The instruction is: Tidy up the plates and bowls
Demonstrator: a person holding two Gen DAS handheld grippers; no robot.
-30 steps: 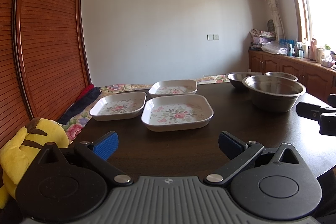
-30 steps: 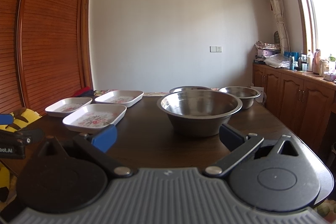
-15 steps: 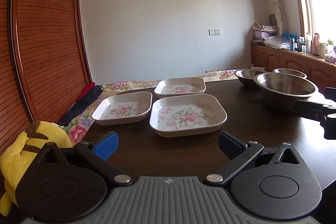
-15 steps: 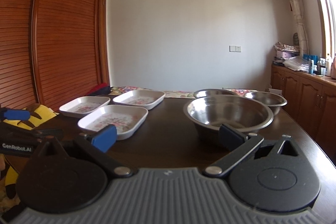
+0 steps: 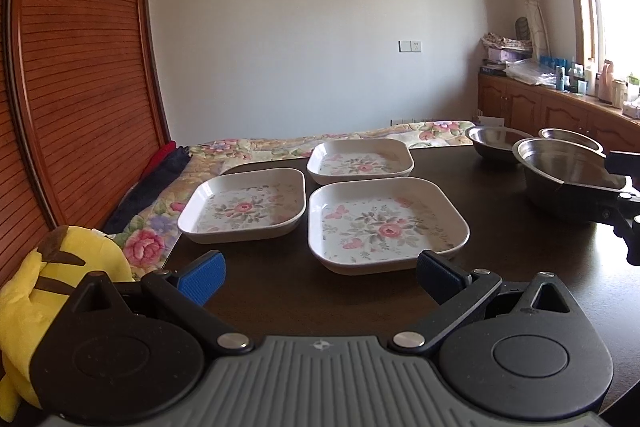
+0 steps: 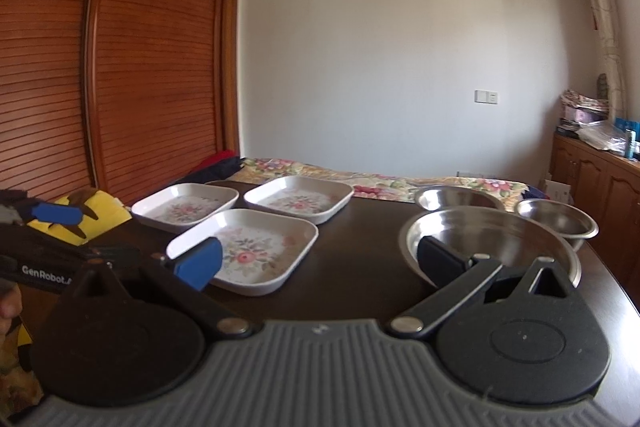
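Both tools hang over the near edge of the dark wooden table [image 5: 280, 291], and neither holds anything. The left gripper [image 5: 318, 273] has its blue-padded fingers [image 5: 202, 277] spread wide apart across the bottom of the left wrist view, with the nearest floral plate [image 5: 384, 223] sitting in the middle of the frame, just beyond the gap. A second floral plate [image 5: 244, 205] lies to its left, almost touching it, and a third floral plate [image 5: 360, 161] sits behind them, a little above centre.

At the right edge of that view stands the large steel bowl [image 5: 568, 175], with two smaller steel bowls behind it: one [image 5: 496, 143] toward the centre and another [image 5: 570, 138] peeping over the big bowl's rim. A black part of the other tool crosses in front of the big bowl there.

The right gripper [image 6: 318, 259] is likewise open, fingers well apart in the lower part of the right wrist view. Its right finger overlaps the near rim of the large bowl in the picture; whether it touches I cannot tell. Its left finger overlaps the nearest plate's corner.

A yellow plush toy [image 5: 60, 267] sits at lower left, beside a flowered cloth [image 5: 160, 223] running along the table's far side.
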